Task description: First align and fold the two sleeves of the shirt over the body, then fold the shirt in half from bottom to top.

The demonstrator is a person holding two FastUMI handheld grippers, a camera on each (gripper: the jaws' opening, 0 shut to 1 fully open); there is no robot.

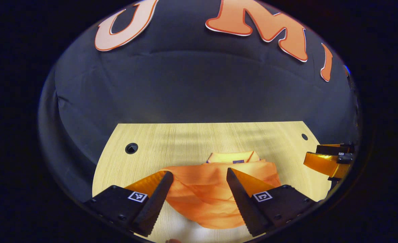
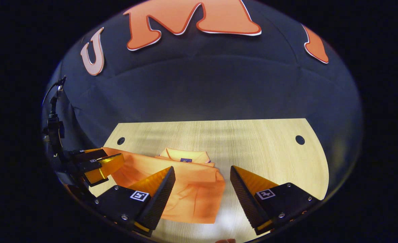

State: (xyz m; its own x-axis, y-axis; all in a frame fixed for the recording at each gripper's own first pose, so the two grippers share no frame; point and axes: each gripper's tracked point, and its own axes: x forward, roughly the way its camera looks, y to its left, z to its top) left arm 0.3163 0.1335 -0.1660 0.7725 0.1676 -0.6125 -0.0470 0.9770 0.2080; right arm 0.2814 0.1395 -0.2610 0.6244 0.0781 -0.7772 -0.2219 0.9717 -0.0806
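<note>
An orange shirt [image 1: 205, 192] lies on the light wooden table [image 1: 185, 141], its collar [image 1: 232, 158] at the far end and cloth lying in soft folds over the body. My left gripper [image 1: 199, 172] hovers open above the shirt's near part, with a finger over each side and nothing held. In the right gripper view, the shirt [image 2: 192, 192] sits left of centre. My right gripper [image 2: 202, 168] is open over its right edge; the left finger is above cloth and the right finger above bare table [image 2: 270, 152]. The left gripper [image 2: 101, 163] shows at the shirt's left end.
Round holes [image 1: 131, 148] [image 1: 304, 136] mark the table's far corners. The booth's black cloth wall rises just behind the far edge. The right gripper [image 1: 332, 162] shows at the table's right side. Bare wood lies to the right of the shirt [image 2: 287, 162].
</note>
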